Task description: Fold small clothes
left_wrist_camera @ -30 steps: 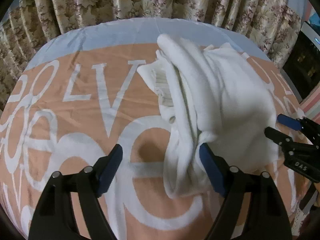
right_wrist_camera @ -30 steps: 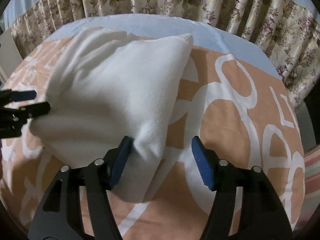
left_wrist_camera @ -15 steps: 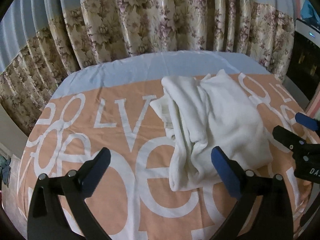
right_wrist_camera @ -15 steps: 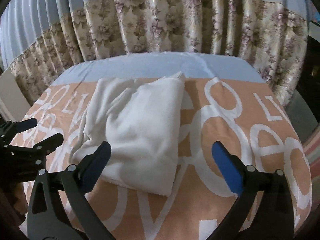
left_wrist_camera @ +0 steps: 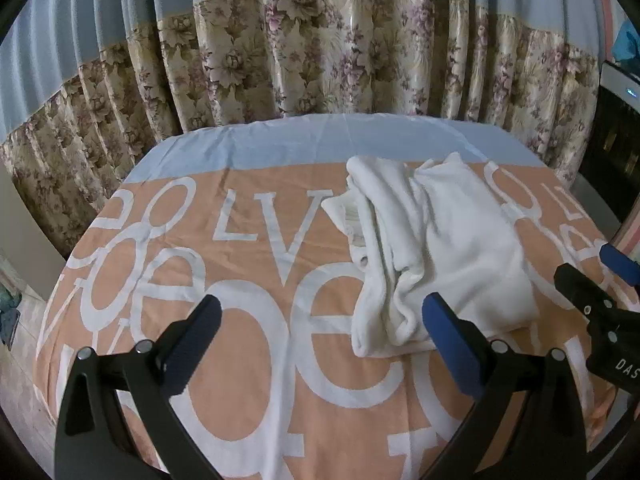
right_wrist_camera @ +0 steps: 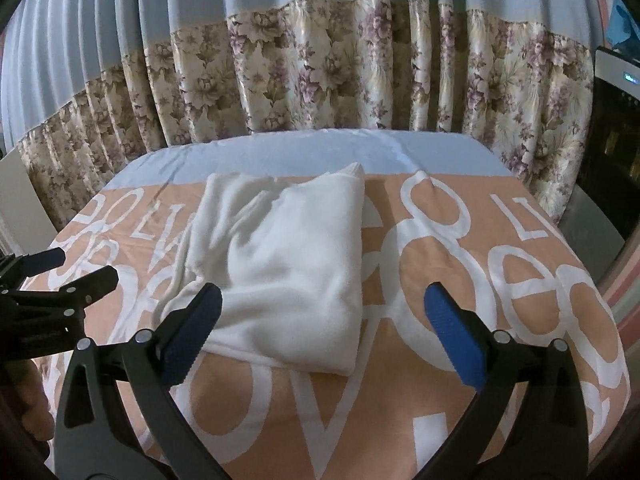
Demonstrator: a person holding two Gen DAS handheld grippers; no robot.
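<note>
A white garment (left_wrist_camera: 436,256) lies folded in a loose bundle on the orange cloth with white letters (left_wrist_camera: 248,280); it also shows in the right wrist view (right_wrist_camera: 296,264). My left gripper (left_wrist_camera: 320,324) is open and empty, held above the cloth, to the near left of the garment. My right gripper (right_wrist_camera: 320,320) is open and empty, held above the garment's near edge. The right gripper also shows at the right edge of the left wrist view (left_wrist_camera: 600,280), and the left gripper at the left edge of the right wrist view (right_wrist_camera: 68,272).
The cloth covers a table with a pale blue strip (right_wrist_camera: 320,152) at the far side. Flowered curtains (left_wrist_camera: 320,60) hang behind. A dark appliance (right_wrist_camera: 612,128) stands at the right.
Both grippers have pulled back and up from the garment and opened wider. The garment now lies free on the cloth.
</note>
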